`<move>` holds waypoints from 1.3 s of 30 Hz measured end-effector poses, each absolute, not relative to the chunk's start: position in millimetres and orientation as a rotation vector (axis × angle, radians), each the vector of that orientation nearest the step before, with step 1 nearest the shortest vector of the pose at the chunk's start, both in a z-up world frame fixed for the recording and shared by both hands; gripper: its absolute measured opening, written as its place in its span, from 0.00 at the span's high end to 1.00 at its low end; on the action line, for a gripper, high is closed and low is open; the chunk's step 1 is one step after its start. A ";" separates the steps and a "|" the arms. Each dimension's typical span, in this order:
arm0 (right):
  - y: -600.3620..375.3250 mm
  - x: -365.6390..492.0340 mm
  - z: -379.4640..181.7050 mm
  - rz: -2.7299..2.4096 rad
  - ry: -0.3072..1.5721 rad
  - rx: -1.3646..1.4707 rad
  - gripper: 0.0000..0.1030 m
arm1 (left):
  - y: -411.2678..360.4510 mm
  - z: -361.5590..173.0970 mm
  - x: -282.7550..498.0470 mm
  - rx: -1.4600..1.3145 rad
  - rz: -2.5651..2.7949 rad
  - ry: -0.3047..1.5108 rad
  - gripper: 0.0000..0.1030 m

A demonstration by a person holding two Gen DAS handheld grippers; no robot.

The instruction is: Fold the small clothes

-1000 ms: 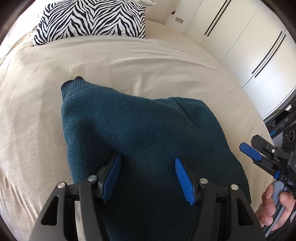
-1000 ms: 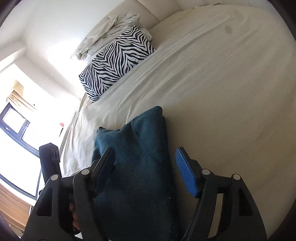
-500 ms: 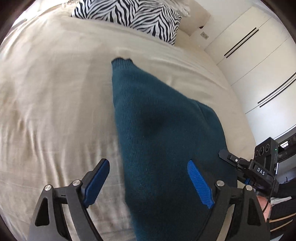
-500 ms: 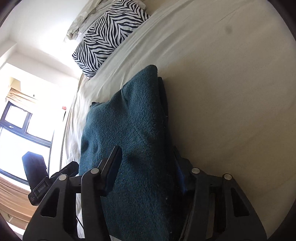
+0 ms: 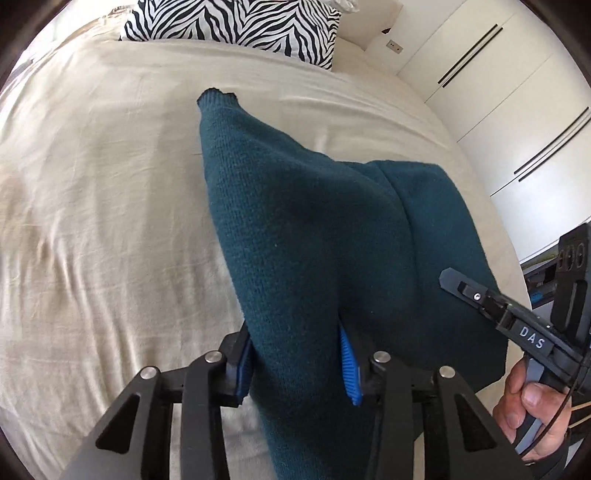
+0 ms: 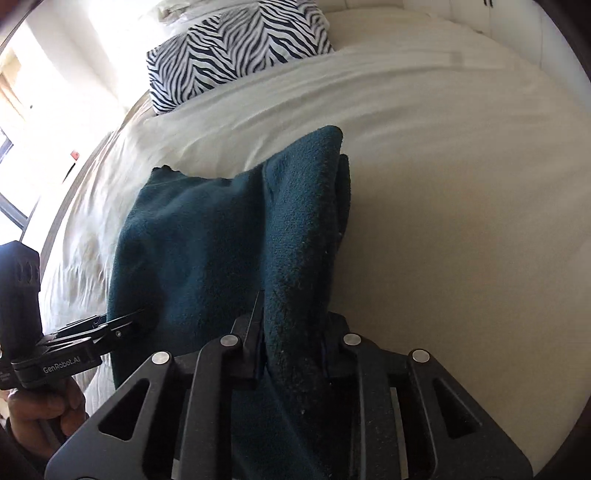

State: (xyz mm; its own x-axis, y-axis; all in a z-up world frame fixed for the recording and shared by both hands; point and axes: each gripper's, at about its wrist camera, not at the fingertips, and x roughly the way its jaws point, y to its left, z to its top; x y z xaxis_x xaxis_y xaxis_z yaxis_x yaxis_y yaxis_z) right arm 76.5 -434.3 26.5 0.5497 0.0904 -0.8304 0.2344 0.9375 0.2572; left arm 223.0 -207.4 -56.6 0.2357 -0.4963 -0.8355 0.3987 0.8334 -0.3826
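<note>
We find a bedroom: a bed (image 5: 110, 206) under a creased cream sheet, and a zebra pillow (image 5: 236, 26) at its head. The left wrist view alone shows white wardrobe doors (image 5: 517, 122) with dark bar handles and a wall socket (image 5: 394, 45) beside the pillow. The right wrist view alone shows a bright window (image 6: 14, 110) at the left edge and rumpled pale bedding (image 6: 192, 11) behind the pillow.

A teal sweater (image 5: 314, 236) lies on the sheet, its near edge gathered up at both grippers. A ribbed cuff (image 5: 216, 99) points toward the pillow. In the right wrist view the sweater's right side is folded over in a thick band.

The left gripper (image 5: 297, 363) has its jaws closing, with a fold of sweater between the blue pads (image 5: 349, 365); the cloth bunches and the pads press on it. The right gripper (image 6: 291, 354) has its jaws closing to a narrow gap, pinching the folded band.

Each view catches the other tool: the right gripper shows at the right edge of the left wrist view, held by the right hand (image 5: 532, 410); the left hand (image 6: 40, 410) shows at the lower left of the right wrist view.

We see no containers.
</note>
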 end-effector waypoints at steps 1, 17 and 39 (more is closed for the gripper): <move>-424.2 70.1 37.3 -0.075 0.972 0.342 0.82 | -203.5 -48.9 215.4 -0.085 -0.619 1.167 0.60; -228.1 -33.4 53.4 0.187 0.940 0.387 0.82 | -40.5 -14.7 88.6 -0.013 -0.527 1.059 0.60; -286.3 -50.3 -68.8 0.210 0.992 0.887 0.80 | 9.5 -81.4 81.1 -0.170 -0.496 1.116 0.40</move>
